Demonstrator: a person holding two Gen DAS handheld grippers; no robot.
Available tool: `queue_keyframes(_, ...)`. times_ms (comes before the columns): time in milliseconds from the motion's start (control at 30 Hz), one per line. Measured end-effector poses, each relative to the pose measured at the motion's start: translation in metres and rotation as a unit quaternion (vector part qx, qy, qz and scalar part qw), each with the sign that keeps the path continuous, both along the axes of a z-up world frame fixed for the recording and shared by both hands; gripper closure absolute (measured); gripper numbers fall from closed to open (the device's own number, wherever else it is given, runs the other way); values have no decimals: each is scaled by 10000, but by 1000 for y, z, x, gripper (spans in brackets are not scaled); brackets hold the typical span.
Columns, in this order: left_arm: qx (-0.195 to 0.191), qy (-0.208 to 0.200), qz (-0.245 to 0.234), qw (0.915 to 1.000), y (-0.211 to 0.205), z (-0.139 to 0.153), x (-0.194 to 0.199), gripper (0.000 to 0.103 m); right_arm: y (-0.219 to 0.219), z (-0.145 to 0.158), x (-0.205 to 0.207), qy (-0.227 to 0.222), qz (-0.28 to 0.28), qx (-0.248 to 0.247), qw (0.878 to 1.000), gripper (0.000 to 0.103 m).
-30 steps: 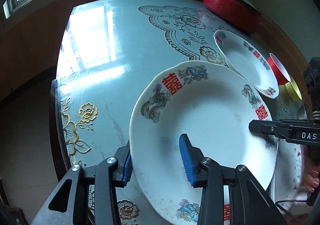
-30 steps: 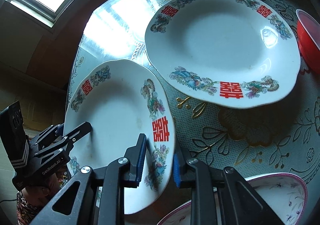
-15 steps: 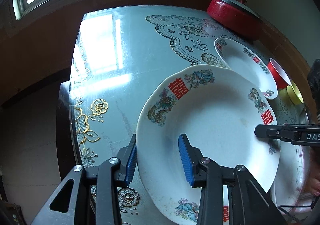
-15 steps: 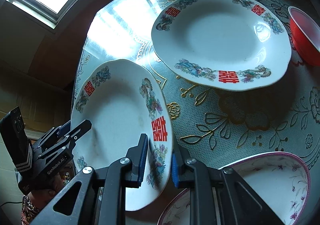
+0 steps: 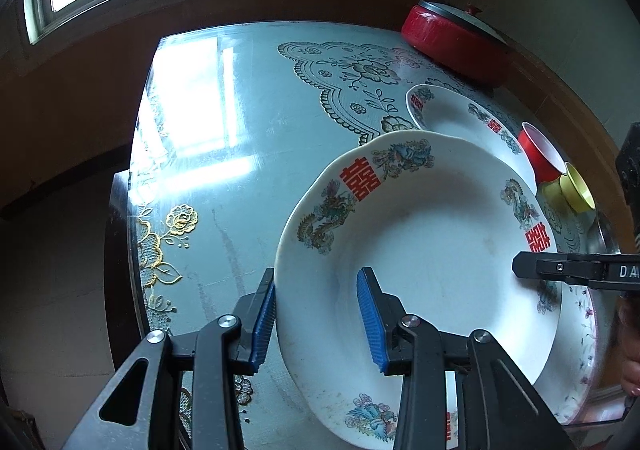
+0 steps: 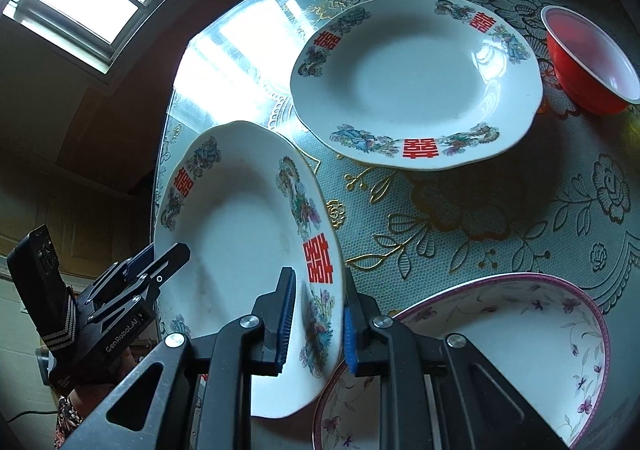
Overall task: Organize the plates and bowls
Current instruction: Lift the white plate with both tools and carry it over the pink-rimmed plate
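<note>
Both claws hold one white plate [image 5: 432, 250] with red characters and dragon patterns on its rim, lifted and tilted above the tabletop [image 5: 248, 137]. The left claw [image 5: 320, 318] straddles the plate's near-left rim, one blue pad outside the edge and the other on the inner face, gripping it. The right claw [image 6: 316, 314] pinches the opposite rim beside a red character, its pads closed on the thin edge.

Beyond the right claw, a second matching plate [image 6: 416, 81] lies flat on the patterned tabletop cover. To that plate's right stands a red bowl [image 6: 588, 61]. Just below and right of the right claw sits a floral bowl with a pink rim [image 6: 520, 338]; the held plate's lower edge overlaps it in view. From the left claw, a yellow cup [image 5: 576, 189] shows beside the red bowl, and a red lidded pot [image 5: 456, 41] sits at the tabletop's far edge.
</note>
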State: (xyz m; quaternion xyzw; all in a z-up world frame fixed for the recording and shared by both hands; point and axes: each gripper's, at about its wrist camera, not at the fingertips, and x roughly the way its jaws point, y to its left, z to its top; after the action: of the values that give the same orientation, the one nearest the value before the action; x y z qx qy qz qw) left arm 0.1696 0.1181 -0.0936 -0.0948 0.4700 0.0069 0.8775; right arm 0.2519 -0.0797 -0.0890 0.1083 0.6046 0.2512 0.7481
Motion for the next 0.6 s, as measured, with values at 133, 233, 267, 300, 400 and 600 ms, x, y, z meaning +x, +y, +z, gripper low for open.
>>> queue_keyframes(133,-20,-62,-52,10000,-4,5,-1,63,-6,5,-2,-1,-78,42,10000,83)
queue_keyframes(233,-27,-83,-112,9999,-9,7,-2,63,-13,10,-5,-7,-140,91,9999,83)
queue_keyframes(267,-42,-90,-138,9999,-12,8,-2,63,-17,12,-6,-15,-167,100,9998,83)
queue_keyframes(300,-61,-105,-160,9998,-14,9,-3,63,-20,15,-8,-22,-202,113,9997,83)
queue_keyframes(400,-103,-157,-234,9995,-23,12,-5,63,-31,20,-13,-25,-310,139,9994,83)
queue_keyframes(600,-274,-230,-351,9987,-42,14,-5,63,-54,27,-25,-92,-571,91,9983,83)
